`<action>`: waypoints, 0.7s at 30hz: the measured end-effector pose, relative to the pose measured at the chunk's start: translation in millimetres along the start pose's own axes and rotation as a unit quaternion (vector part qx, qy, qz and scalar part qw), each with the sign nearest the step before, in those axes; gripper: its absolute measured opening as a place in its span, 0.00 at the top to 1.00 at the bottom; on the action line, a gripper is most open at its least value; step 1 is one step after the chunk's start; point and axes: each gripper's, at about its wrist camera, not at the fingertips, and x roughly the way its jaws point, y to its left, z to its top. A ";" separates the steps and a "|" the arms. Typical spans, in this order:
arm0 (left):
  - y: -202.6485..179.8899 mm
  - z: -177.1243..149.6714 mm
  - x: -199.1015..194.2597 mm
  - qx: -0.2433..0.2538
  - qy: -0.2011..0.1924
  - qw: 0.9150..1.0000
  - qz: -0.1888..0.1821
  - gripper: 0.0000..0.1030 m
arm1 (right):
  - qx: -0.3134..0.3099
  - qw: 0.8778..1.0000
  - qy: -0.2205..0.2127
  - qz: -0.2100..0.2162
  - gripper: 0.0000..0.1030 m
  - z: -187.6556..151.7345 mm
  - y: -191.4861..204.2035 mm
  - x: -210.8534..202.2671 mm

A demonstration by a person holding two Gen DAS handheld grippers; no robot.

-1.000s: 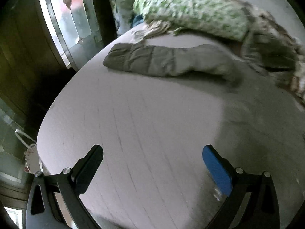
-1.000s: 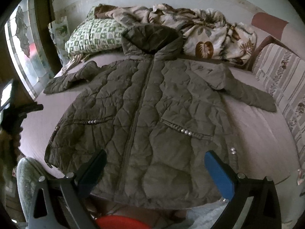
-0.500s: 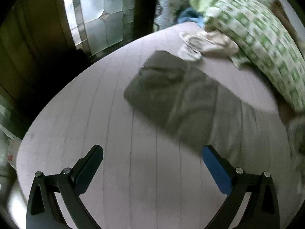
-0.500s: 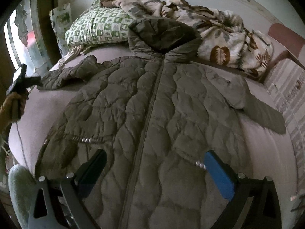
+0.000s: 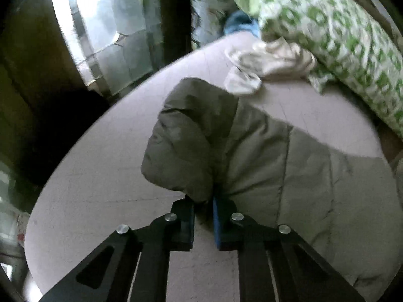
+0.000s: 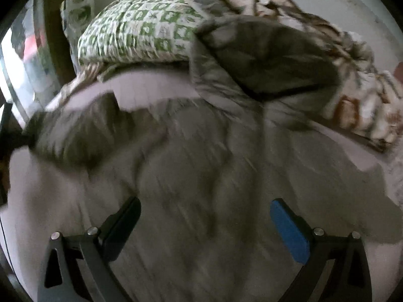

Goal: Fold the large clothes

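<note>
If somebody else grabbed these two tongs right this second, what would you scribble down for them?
Left tongs: just closed, now pinching the cuff end of the olive quilted coat's sleeve, near the edge of the pale pink bed sheet.
Right tongs: open, holding nothing, above the coat's body; that view is blurred.
Coat lies spread flat on the bed, hood towards the green-and-white patterned pillow.
Done: sleeve gripped. No fold shows so far.
Left: probably bring that sleeve in over the body, do the other sleeve, then fold the body.
</note>
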 end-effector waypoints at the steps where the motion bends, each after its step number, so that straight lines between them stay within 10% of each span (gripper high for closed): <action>1: 8.9 0.5 -11.1 -0.009 -0.016 1.000 0.001 0.89 | 0.002 1.000 -0.004 0.003 0.00 11.4 7.8 6.3; 11: 36.2 -4.3 -72.9 0.005 -0.067 0.997 -0.047 0.89 | -0.106 0.989 0.089 -0.042 0.00 36.7 103.9 114.9; 21: -57.9 -13.5 -170.8 0.101 -0.148 0.978 -0.106 0.89 | -0.024 0.999 0.021 0.016 0.00 -2.1 -4.8 0.6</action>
